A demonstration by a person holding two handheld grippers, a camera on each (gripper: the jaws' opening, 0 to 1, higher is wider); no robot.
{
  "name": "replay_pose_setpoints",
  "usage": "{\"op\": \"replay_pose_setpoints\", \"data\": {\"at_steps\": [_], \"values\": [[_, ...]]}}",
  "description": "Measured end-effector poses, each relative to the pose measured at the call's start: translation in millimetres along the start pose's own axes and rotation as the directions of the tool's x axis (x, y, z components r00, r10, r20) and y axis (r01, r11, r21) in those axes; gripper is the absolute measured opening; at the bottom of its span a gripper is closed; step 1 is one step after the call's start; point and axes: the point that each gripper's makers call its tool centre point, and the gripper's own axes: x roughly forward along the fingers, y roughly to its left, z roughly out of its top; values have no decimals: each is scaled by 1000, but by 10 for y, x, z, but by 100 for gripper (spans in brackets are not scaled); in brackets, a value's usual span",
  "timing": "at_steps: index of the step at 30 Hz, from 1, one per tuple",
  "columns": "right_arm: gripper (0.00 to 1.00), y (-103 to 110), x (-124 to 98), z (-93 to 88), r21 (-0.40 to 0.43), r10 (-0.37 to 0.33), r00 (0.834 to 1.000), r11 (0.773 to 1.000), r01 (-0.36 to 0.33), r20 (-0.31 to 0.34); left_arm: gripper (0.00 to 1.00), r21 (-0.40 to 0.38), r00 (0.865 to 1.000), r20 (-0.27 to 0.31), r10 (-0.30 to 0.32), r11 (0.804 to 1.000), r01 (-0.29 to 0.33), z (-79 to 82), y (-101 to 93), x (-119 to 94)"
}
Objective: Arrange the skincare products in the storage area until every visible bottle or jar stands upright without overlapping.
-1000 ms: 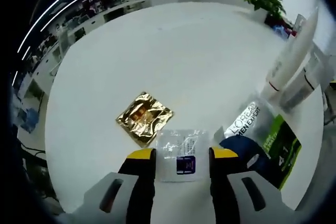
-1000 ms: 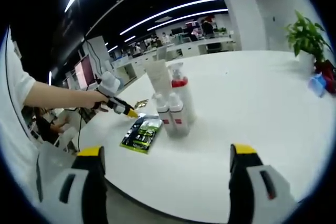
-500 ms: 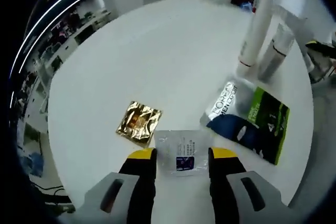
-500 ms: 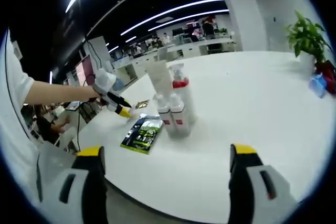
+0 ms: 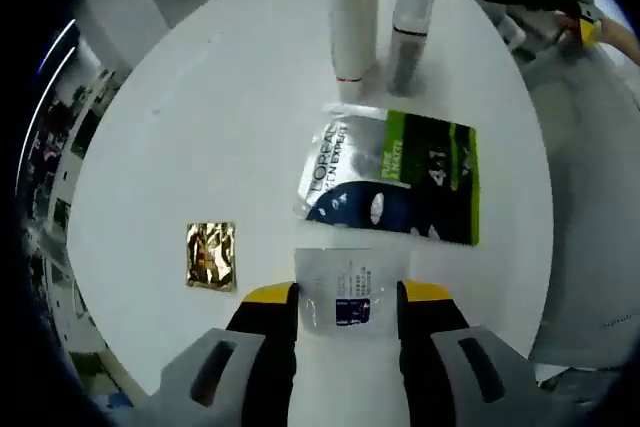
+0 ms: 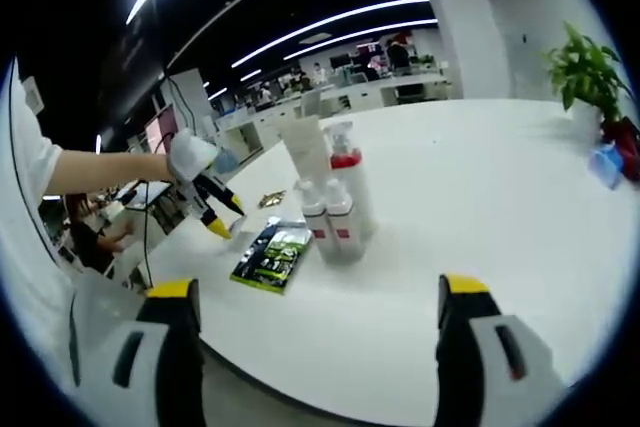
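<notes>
1. We see the round white worktop point(image 5: 200, 127) spread out beyond the left hand-held gripper point(image 5: 348, 299); in the right gripper view it lies ahead of the right hand-held gripper point(image 6: 315, 297) and carries all the products.
2. A cluster of white bottles point(image 6: 328, 197) stands upright on the worktop, well ahead of the right hand-held gripper and a little left of its midline: a tall white tube at the back, a pump bottle with a red collar, and two smaller bottles in front, all close together. In the left gripper view two of them point(image 5: 350, 17) stand far ahead of the jaws.
3. A green-and-black sachet point(image 5: 395, 182) lies flat just ahead of the left hand-held gripper, between it and the bottles. In the right gripper view it point(image 6: 268, 255) lies just left of the bottle cluster.
4. A small clear sachet with a blue label point(image 5: 348, 292) sits between the jaws of the left hand-held gripper, which are set about its width apart; we cannot tell whether they grip it.
5. A small gold foil packet point(image 5: 211, 255) lies flat ahead and to the left of the left hand-held gripper, apart from the other items.
6. The right hand-held gripper has its jaws wide apart and holds nothing.
</notes>
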Motion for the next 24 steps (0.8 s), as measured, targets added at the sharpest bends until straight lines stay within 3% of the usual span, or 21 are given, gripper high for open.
{"op": "replay_pose_setpoints", "data": {"at_steps": [6,14,24], "values": [[99,2,3,-2,-3,2,1000,1000,-2,-1,37,62,998,-44,-53,997,56,-77,-181,21],[99,17,3,-4,-8,5,1000,1000,-5,-5,37,82,994,-52,-92,992,96,-105,-409,57],[99,23,7,-12,-11,8,1000,1000,-8,-10,37,109,994,-77,-75,991,83,-161,-526,130]]}}
